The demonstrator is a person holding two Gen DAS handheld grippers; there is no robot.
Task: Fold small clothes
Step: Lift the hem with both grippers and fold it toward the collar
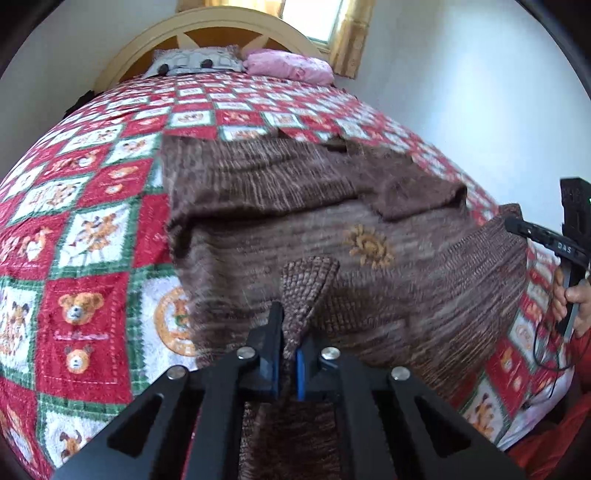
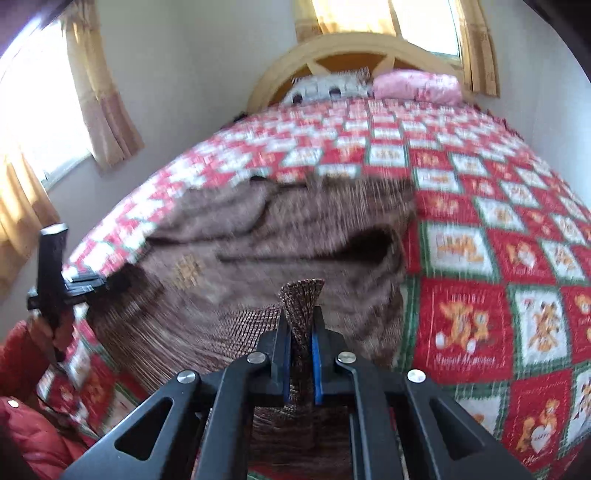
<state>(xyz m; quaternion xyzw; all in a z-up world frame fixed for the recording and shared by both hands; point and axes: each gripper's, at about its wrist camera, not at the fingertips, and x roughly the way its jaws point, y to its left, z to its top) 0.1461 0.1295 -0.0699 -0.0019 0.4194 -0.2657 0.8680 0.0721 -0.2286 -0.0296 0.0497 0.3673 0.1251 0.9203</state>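
A brown knitted sweater (image 1: 295,206) with a small orange sun motif (image 1: 367,245) lies spread on the bed; it also shows in the right wrist view (image 2: 258,236). My left gripper (image 1: 290,332) is shut on a pinched fold of the sweater's near edge. My right gripper (image 2: 301,328) is shut on another fold of the same near edge. Each gripper appears in the other's view: the right one (image 1: 517,225) at the sweater's right corner, the left one (image 2: 107,282) at its left corner. Both frames are motion-blurred.
The bed carries a red, white and green teddy-bear quilt (image 1: 92,229), also in the right wrist view (image 2: 480,229). A grey pillow (image 1: 195,64) and a pink pillow (image 1: 288,66) lie by the arched headboard (image 1: 207,29). Curtained windows (image 2: 40,103) and walls surround the bed.
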